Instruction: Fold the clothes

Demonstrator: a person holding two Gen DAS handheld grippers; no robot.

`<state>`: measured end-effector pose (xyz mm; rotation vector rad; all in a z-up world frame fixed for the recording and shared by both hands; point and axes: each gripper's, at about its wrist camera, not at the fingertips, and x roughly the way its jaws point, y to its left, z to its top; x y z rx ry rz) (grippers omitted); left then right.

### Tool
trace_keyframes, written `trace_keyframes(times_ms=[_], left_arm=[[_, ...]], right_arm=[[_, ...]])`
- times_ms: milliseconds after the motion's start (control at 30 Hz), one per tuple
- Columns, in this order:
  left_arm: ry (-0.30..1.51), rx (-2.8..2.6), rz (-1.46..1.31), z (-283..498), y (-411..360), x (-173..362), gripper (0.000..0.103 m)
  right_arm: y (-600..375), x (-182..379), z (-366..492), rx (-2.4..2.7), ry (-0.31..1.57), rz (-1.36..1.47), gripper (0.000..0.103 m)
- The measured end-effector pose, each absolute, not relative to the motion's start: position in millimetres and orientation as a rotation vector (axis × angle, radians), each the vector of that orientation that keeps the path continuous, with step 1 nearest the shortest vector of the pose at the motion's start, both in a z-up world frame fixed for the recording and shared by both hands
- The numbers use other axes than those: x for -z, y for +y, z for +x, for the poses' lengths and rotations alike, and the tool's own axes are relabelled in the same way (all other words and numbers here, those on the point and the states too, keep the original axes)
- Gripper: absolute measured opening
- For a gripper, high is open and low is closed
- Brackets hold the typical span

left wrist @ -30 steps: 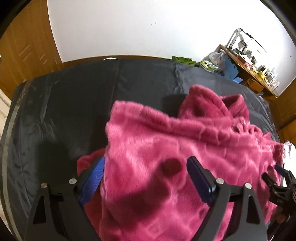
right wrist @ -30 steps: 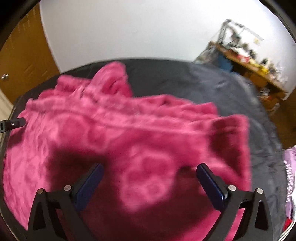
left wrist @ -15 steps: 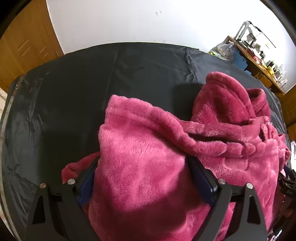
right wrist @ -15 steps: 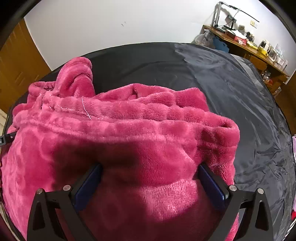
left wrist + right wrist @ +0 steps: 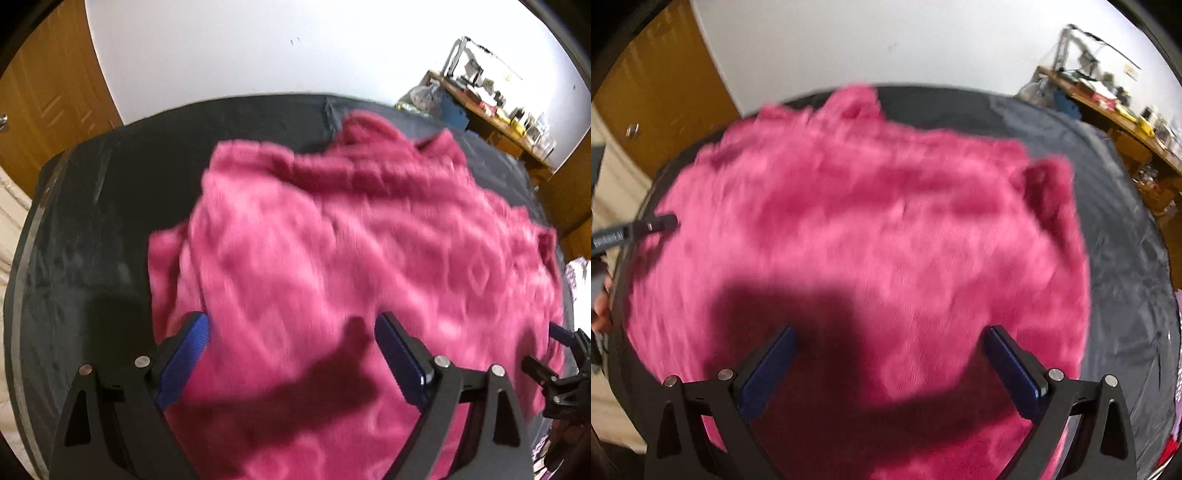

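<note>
A pink fleece garment [image 5: 351, 266] lies spread on the black cover [image 5: 92, 221], with a bunched collar or hood at its far edge [image 5: 853, 103]. My left gripper [image 5: 291, 325] hangs over the garment's near left part, jaws wide and open, nothing pinched. The right gripper [image 5: 890, 332] stands open above the near right part, its shadow on the fleece. Each gripper shows in the other's view: the right gripper [image 5: 554, 354] at the garment's right edge, the left gripper [image 5: 646, 227] at its left edge. Both views are motion-blurred.
The black cover [image 5: 1126, 258] ends near a white wall at the back. Wooden doors [image 5: 44, 92] stand to the left. A cluttered desk [image 5: 491, 103] is at the back right. A pale patterned cloth [image 5: 580, 273] lies off the right edge. A person's hand [image 5: 600, 314] holds the left gripper.
Half a second ago the fleece bulged up close between both pairs of jaws. Now both grippers have drawn back from it and the garment lies flatter and wider on the cover.
</note>
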<state>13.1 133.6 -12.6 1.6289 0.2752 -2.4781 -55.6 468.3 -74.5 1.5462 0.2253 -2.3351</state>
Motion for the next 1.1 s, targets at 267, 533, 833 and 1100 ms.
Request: trace_keyframes(times_ms=[267,533,833,1100], left_arm=[[0.257,2.410,1.615,19,145,17,0.093],[0.227,2.420,1.614,12,169,8,0.093],[0.182,2.418,1.634,30,190,4,0.093],[0.141,2.507,1.636,31,230,-12,0.093]], right_arm=[[473,95,-52,2.338,0.254,1.542,0.103],[475,104,-39,2.360,0.316,1.458,0.103],[497,92,-39,2.349,0.174,1.470,0.103],[570,68,-12,2.423,-0.064,1.453,0.103]])
